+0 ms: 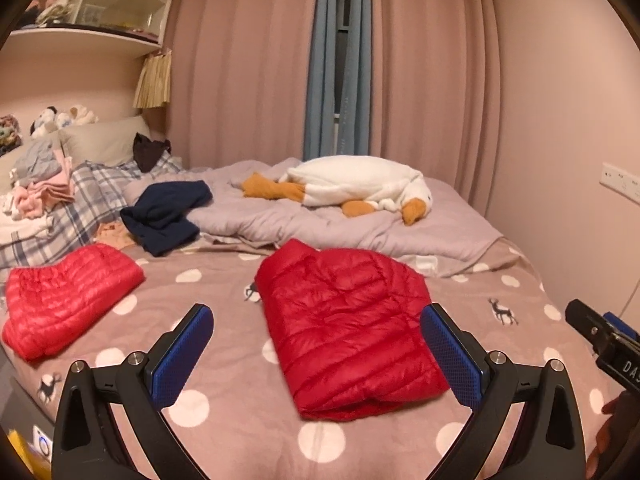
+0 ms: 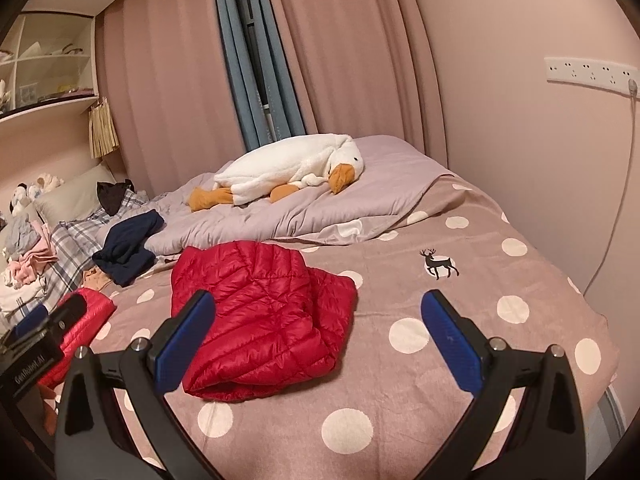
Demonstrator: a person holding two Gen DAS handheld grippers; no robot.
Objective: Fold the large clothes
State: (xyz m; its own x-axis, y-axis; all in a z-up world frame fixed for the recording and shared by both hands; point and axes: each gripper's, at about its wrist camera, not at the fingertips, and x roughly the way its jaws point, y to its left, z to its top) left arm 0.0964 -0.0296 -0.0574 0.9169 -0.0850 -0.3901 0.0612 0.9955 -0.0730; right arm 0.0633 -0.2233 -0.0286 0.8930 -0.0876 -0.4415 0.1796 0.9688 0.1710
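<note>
A red quilted down jacket (image 1: 352, 328) lies folded into a compact bundle on the polka-dot bedspread (image 1: 224, 408); it also shows in the right wrist view (image 2: 260, 316). My left gripper (image 1: 316, 352) is open and empty, held above the bed just short of the jacket. My right gripper (image 2: 318, 340) is open and empty, with the jacket in front of its left finger. A second folded red jacket (image 1: 68, 296) lies at the left; its edge shows in the right wrist view (image 2: 94, 308).
A navy garment (image 1: 168, 216) lies behind the jackets, a rumpled lilac duvet (image 1: 320, 216) with a plush goose (image 1: 360, 188) farther back. A pile of clothes (image 1: 40, 184) and a plaid sheet are at the left. The wall (image 2: 540, 180) runs along the right.
</note>
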